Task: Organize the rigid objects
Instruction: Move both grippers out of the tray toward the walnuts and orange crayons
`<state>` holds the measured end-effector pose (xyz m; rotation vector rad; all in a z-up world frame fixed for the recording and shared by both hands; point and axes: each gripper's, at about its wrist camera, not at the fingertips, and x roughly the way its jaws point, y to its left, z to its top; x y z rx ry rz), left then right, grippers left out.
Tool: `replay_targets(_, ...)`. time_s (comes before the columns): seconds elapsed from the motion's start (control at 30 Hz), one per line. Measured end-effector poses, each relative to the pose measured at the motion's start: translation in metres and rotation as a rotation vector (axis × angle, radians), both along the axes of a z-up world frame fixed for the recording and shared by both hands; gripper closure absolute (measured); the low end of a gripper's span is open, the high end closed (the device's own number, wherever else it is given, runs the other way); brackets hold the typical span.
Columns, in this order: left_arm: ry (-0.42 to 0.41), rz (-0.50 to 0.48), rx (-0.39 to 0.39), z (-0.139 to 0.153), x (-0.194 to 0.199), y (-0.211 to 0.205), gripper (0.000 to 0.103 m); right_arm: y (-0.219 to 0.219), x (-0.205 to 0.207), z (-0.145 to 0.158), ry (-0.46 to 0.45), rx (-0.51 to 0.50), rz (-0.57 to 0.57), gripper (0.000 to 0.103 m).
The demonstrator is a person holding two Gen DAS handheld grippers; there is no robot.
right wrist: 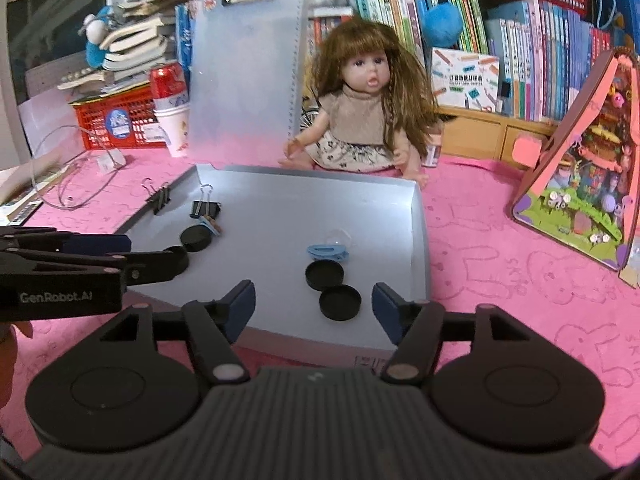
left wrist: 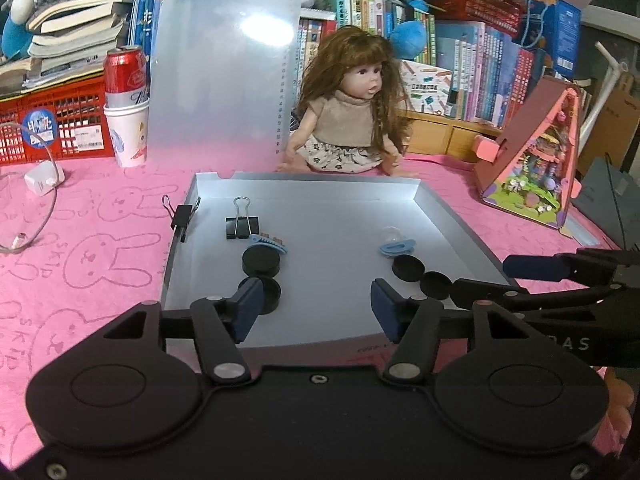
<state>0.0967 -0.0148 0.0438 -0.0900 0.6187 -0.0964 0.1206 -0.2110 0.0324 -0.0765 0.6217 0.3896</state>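
Both my tools are empty: my left gripper (left wrist: 316,308) stands about half open over the near edge of the grey tray (left wrist: 448,216), my right gripper (right wrist: 314,306) wider. The left pad sits just beside a black cap (left wrist: 272,292) at 9 o'clock; closing carelessly could flick it out.

Counted: two binder clips, one clamped on the tray's left rim (left wrist: 182,216) and one inside (left wrist: 240,226); four black caps; two blue clips (left wrist: 269,243).

"GenRobot.AI" on left hand-held gripper (right wrist: 120,250)
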Motion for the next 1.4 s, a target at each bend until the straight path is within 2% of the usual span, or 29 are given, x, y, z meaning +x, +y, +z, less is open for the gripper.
replay_targets(0.23, -0.019, -0.021, -0.01, -0.001, -0.022, -0.003, 0.043, -0.008, -0.026, 0.003, -0.081, -0.027, 0.023, 0.018)
replay_targets(0.7, 0.035, -0.124, 0.021, -0.024, -0.07, -0.021, 0.042, -0.03, -0.053, -0.026, -0.056, -0.112, 0.004, 0.018)
replay_targets(0.87, 0.061, -0.147, 0.057, -0.036, -0.081, -0.027, 0.042, -0.032, -0.058, -0.036, -0.049, -0.135, 0.026, 0.018)
replay_targets(1.07, 0.088, -0.157, 0.081, -0.048, -0.085, -0.033, 0.042, -0.024, -0.065, -0.043, -0.058, -0.181, 0.075, 0.018)
replay_targets(1.23, 0.067, -0.134, 0.112, -0.049, -0.084, -0.033, 0.042, -0.013, -0.067, -0.049, -0.066, -0.217, 0.117, 0.018)
replay_targets(1.4, 0.054, -0.095, 0.142, -0.049, -0.084, -0.027, 0.041, -0.01, -0.064, -0.049, -0.061, -0.197, 0.131, 0.018)
